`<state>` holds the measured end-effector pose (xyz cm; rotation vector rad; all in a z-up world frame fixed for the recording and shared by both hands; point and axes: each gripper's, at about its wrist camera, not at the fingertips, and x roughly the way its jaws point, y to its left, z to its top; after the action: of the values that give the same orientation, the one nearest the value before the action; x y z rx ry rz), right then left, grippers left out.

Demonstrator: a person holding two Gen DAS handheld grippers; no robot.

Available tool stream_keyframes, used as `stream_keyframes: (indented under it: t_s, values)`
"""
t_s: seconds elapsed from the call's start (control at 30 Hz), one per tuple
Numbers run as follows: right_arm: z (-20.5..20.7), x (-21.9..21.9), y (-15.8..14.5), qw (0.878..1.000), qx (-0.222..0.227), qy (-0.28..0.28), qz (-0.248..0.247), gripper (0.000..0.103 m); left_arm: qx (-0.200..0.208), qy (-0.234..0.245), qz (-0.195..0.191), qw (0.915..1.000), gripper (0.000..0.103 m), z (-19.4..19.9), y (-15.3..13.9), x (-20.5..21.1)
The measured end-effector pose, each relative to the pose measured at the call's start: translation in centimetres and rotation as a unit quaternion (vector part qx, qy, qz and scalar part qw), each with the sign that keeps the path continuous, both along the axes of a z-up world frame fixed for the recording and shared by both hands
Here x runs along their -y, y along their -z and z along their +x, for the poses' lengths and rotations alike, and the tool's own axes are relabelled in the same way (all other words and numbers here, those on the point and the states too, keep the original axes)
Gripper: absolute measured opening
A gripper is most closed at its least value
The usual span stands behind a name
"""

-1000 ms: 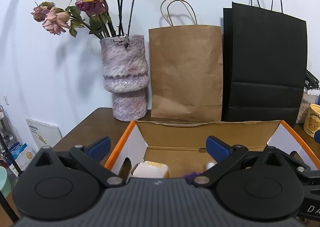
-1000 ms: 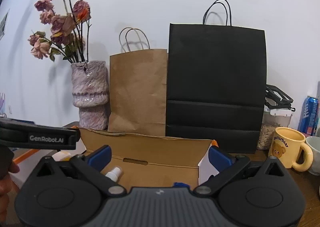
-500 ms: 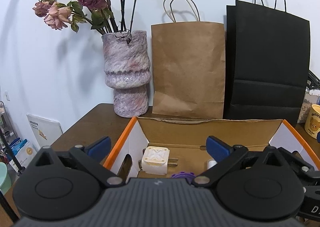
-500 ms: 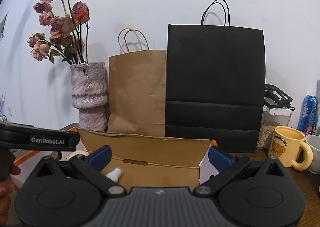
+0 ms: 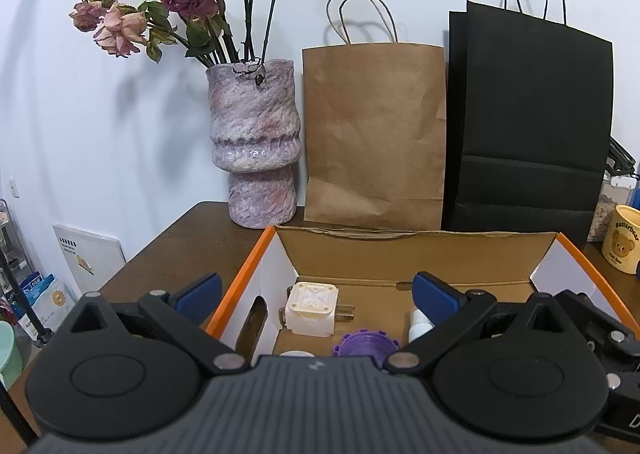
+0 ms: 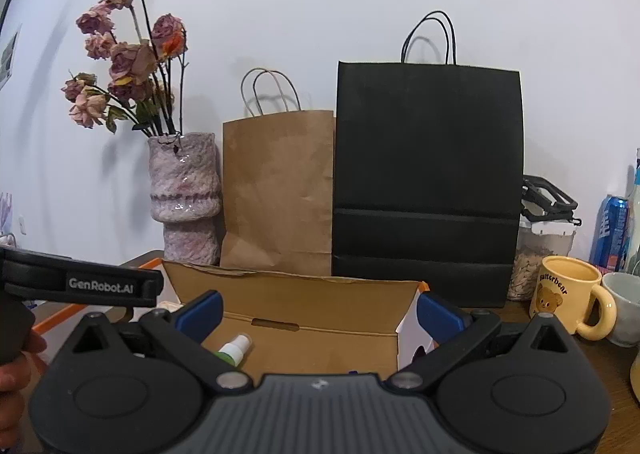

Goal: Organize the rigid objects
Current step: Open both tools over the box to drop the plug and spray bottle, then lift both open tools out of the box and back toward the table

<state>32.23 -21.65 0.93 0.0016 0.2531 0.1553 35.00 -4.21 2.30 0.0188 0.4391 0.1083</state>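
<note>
The dark wooden surface (image 5: 168, 250) carries everything. At its back stand two paper bags, one black bag (image 5: 528, 126) and one brown bag (image 5: 374, 134), beside a single mottled vase (image 5: 256, 142) of dried roses. One yellow mug (image 6: 568, 296) sits to the right, well apart from the work.

In front lies one open cardboard box (image 5: 412, 254) with orange edges, and the task's things rest on its floor. Four can be counted in the left wrist view: one cream charger plug (image 5: 312, 308) near the left wall, one purple toothed disc (image 5: 366, 344) just beside it, one small spray bottle (image 5: 418, 324) to the right, and one white round cap (image 5: 296, 353), mostly hidden by the gripper body.

The plug looks light, hard and boxy; its flat sides would likely give the surest hold, with the metal prongs left clear. The disc appears thin and stiff, best pinched across its rim. The bottle is smooth and round, so it may roll or slip, and its body seems the place to grip.

The left gripper (image 5: 316, 296) hovers over the box with jaws spread wide and nothing between them. The right gripper (image 6: 318, 312) likewise has its jaws parted and empty.
</note>
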Motion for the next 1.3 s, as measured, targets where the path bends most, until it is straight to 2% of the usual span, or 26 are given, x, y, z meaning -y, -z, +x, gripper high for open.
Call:
stream_keyframes:
  t_s: [0.33, 0.77, 1.3]
  values:
    - [-1.7, 0.2, -0.2, 1.0, 0.001, -0.001, 0.0, 0.103, -0.004, 0.006, -0.002, 1.0, 0.103, -2.0, 0.0, -0.1]
    - [-6.5, 0.3, -0.2, 1.0, -0.007, 0.0, 0.007, 0.103, -0.011, 0.005, -0.012, 0.9999, 0.103, -5.8, -0.1, -0.8]
    - [-11.6, -0.7, 0.6, 1.0, -0.017, -0.009, 0.007, 0.103, -0.028, 0.011, -0.006, 0.9995, 0.103, -10.8, 1.2, -1.5]
